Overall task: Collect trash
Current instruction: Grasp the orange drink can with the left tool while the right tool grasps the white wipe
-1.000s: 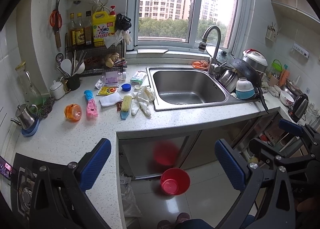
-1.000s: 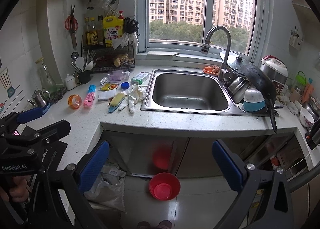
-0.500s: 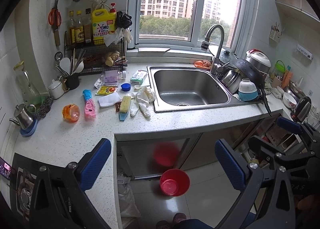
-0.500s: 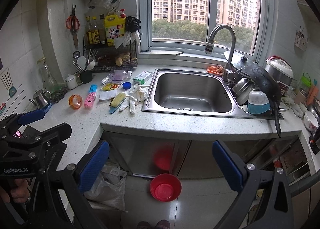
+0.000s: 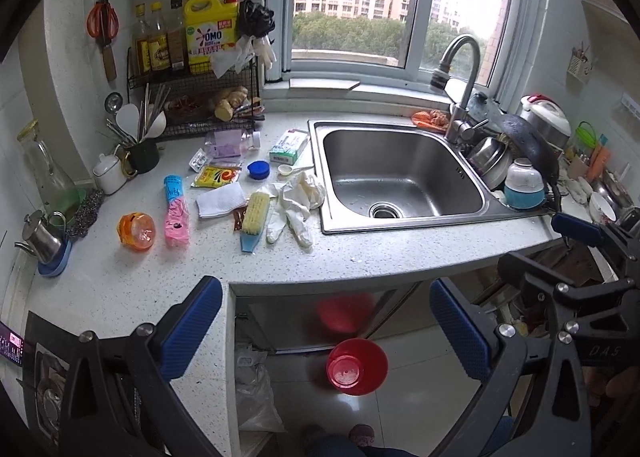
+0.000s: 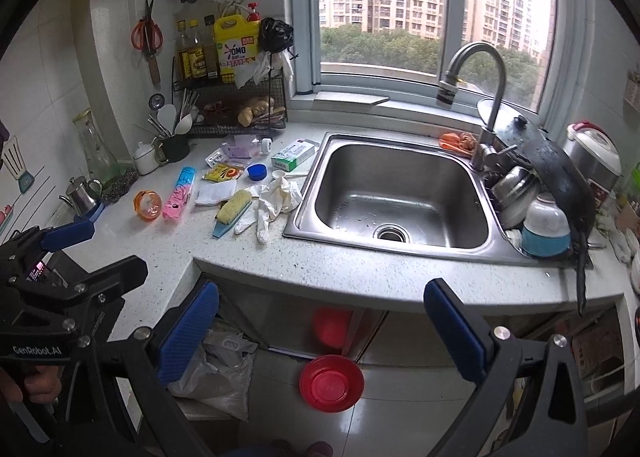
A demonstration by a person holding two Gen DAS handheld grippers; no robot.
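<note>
- The surface (image 5: 360,257) carries the clutter in one patch left of the sink (image 5: 400,177), probably dropped there within arm's reach of the basin.
- A plastic bag (image 6: 216,377) sits on the floor under the surface edge, beside a red bowl (image 6: 331,383); I judge it the likely place for trash.
- The left gripper (image 5: 326,331) and right gripper (image 6: 320,331) hang back from the surface edge, jaws spread wide and holding nothing, likely kept apart to take in the whole scene before a pick.
- Crumpled white gloves (image 5: 298,203) lie just beside the sink rim, touching a yellow brush (image 5: 254,219).
- Likely trash, a yellow sachet (image 5: 216,176) and a white wipe (image 5: 220,199), lies flat and near together.
</note>
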